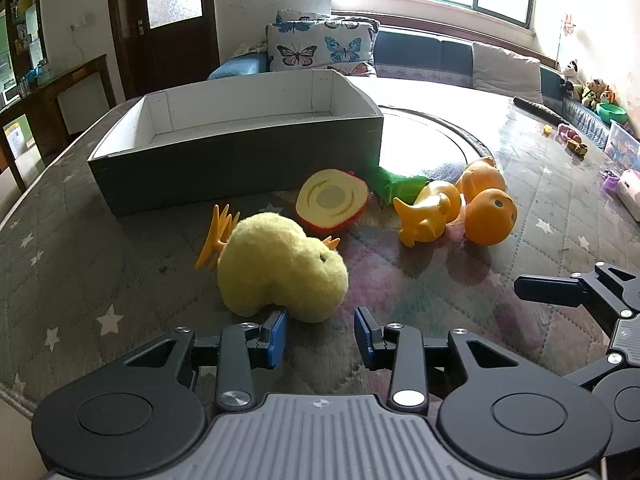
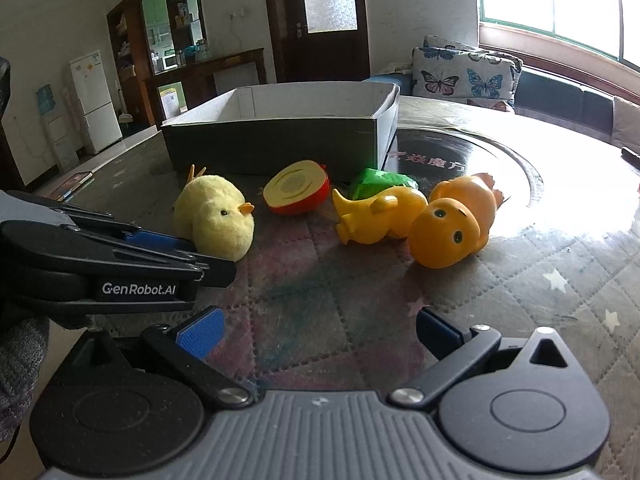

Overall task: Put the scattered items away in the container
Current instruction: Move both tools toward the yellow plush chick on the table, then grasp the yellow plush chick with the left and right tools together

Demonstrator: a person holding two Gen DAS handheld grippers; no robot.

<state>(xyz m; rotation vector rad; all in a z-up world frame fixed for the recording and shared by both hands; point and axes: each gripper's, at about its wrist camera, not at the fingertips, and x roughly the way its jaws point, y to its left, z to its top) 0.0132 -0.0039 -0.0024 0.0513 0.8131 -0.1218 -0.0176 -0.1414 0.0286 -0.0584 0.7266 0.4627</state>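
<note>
The fluffy yellow plush chick (image 1: 280,268), soft, light, best pinched across its body, is framed by the open left hand-held gripper (image 1: 320,334) before the empty grey cardboard box (image 1: 236,160), the right hand-held gripper (image 2: 316,334) spread wide.

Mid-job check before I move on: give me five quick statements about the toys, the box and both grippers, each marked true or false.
1. The box already holds the plush chick. False: the plush chick lies on the table in front of the box, and no toy shows inside it.
2. The left gripper is open, its pads just short of the chick. True.
3. The right gripper grips the orange rubber duck. False: it is open and empty; the orange rubber duck lies on the table ahead of it.
4. The toy apple half lies between the chick and the yellow rubber duck. True.
5. The green toy sits on top of the box. False: it lies on the table behind the yellow duck.
</note>
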